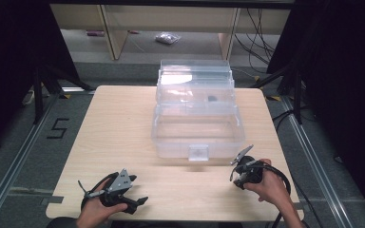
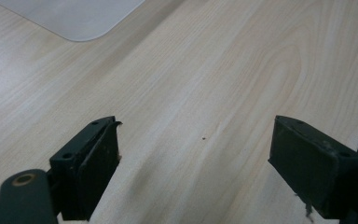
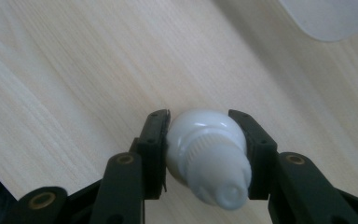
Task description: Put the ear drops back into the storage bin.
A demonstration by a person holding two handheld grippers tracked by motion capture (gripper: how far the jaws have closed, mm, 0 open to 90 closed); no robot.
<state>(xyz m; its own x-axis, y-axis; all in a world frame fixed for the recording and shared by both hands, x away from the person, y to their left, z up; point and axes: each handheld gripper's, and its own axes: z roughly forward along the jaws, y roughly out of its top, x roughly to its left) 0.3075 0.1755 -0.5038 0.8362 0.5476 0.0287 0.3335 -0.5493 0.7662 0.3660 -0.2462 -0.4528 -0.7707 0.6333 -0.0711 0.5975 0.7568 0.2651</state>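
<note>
1. Gripping the white bottle across its rounded body, your right gripper has its fingers pressed on both sides of it, capped end pointing back toward the camera. The surface looks smooth and curved, so in my judgement it could squirt out or swivel between the pads if you lift quickly or tilt your wrist.
2. The clear box stands open at the middle of the desk, just ahead of your right gripper. Its front wall and latch could catch the bottle if you carry it across too low.
3. Your left gripper rests over bare wood at the near left, fingers spread wide with nothing between them; it is well apart from the bottle.
4. The bottle sits squarely between the right fingers, just above the desk near its front right edge.
</note>
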